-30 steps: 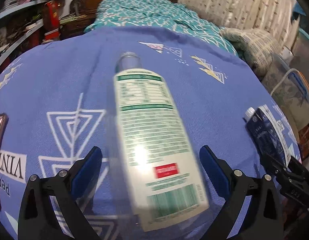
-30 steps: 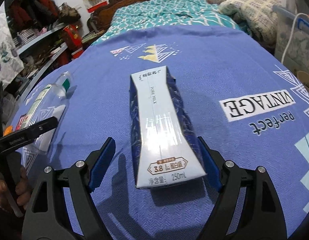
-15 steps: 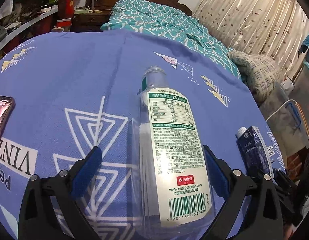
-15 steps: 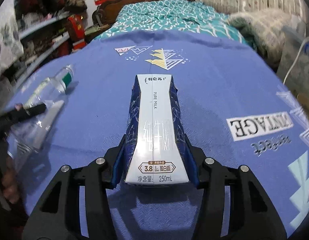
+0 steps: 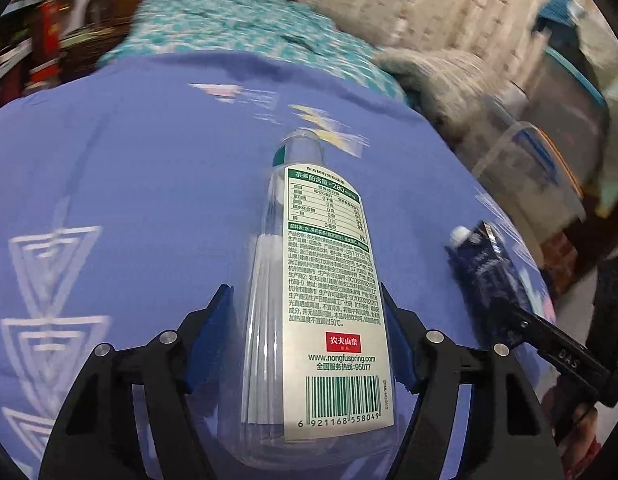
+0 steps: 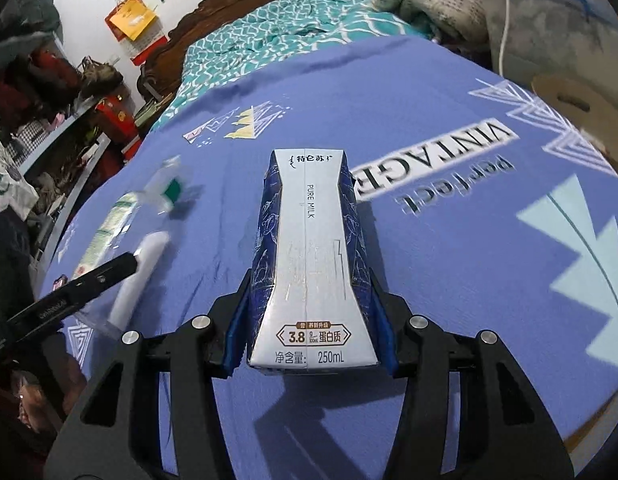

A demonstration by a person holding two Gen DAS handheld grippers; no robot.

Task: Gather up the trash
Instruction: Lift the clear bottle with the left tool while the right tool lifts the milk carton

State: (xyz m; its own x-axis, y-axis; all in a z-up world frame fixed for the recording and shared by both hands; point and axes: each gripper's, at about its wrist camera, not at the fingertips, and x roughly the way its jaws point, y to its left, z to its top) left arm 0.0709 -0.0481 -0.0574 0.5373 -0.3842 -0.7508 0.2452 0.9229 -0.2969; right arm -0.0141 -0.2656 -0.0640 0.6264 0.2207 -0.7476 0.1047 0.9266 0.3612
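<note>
A clear plastic bottle (image 5: 325,264) with a white and green label lies lengthwise between the blue pads of my left gripper (image 5: 305,292). Its jaws are closing, and both pads press on the bottle's sides. It stays sharp while the background blurs. In the right wrist view, my right gripper (image 6: 311,280) is shut on a blue and white milk carton (image 6: 309,220) just above the purple-blue cloth (image 6: 449,320). The carton (image 5: 485,264) also shows at the right of the left wrist view. The bottle (image 6: 121,216) shows blurred at the left of the right wrist view.
The cloth covers a table, with a bed under a teal cover (image 6: 269,32) behind it. Cluttered shelves (image 6: 49,120) stand on the left. A clear plastic box (image 5: 549,152) and a folded grey blanket (image 5: 441,76) lie to the right. A round tan disc (image 6: 569,104) sits at the cloth's right edge.
Both grippers have closed: the left pads came in onto the bottle and the right pads onto the milk carton. Both views have shifted sideways, and the left background is now blurred.
</note>
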